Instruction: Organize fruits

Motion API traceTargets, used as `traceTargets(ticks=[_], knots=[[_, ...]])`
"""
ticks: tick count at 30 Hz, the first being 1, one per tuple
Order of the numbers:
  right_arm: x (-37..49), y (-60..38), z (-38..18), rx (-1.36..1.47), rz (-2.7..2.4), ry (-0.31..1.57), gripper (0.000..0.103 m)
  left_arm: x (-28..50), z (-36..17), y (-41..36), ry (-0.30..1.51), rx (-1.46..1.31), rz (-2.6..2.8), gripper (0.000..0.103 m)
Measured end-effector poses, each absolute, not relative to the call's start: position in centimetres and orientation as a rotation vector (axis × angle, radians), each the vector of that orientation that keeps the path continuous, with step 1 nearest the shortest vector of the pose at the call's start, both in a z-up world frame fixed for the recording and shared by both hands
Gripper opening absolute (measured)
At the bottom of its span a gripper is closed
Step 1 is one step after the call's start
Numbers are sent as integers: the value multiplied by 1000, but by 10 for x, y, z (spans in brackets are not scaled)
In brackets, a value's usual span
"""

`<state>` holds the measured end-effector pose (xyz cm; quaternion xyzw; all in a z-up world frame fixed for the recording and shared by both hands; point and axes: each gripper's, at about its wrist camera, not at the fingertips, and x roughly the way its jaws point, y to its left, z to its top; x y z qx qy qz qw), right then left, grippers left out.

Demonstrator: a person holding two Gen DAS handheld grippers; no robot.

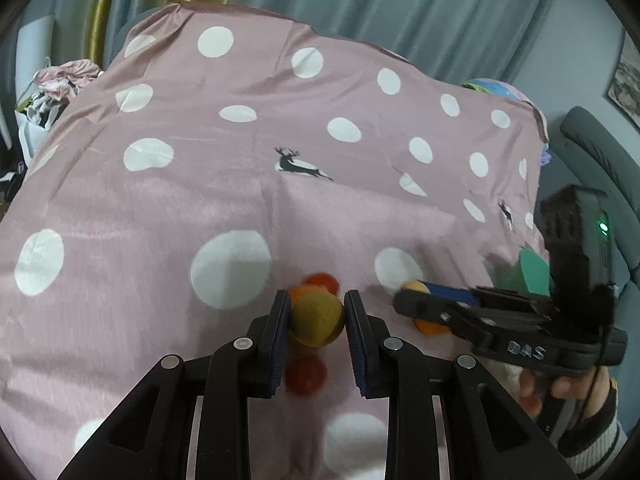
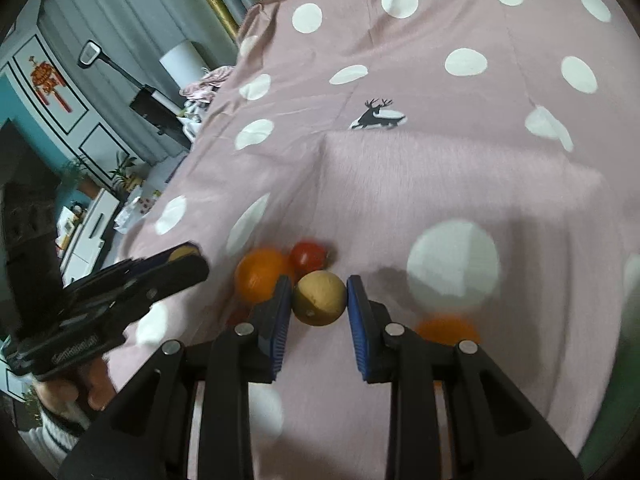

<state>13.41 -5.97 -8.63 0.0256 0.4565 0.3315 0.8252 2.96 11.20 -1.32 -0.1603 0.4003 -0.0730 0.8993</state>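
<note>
Now each gripper is clamped on a small round fruit. The left gripper (image 1: 317, 312) grasps an olive-yellow ball (image 1: 317, 319) across its middle, the blue pads (image 1: 281, 322) pressing both sides. The right gripper (image 2: 319, 300) grips a tan ball (image 2: 319, 298) the same way. Just beyond and to the left of the right gripper lie an orange (image 2: 260, 274) and a red fruit (image 2: 307, 257) on the pink dotted cloth (image 2: 440, 168); another orange (image 2: 446, 330) sits to its right, partly hidden by the finger. Below the left gripper a blurred red fruit (image 1: 306, 374) rests on the cloth. The fruits look light, firm and smooth, so likely to roll or slip; holding them at the widest part, as now, seems safest.
</note>
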Motion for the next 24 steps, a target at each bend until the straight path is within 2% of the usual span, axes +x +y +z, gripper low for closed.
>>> traceTargets(ticks=[13,24], knots=[[47,-120,-67,150,675,890,29,-19,7,66,850,-250,-187,28],[24,-151,-47,176,645,818,29,-35,24,48,821,-222,-211,28]])
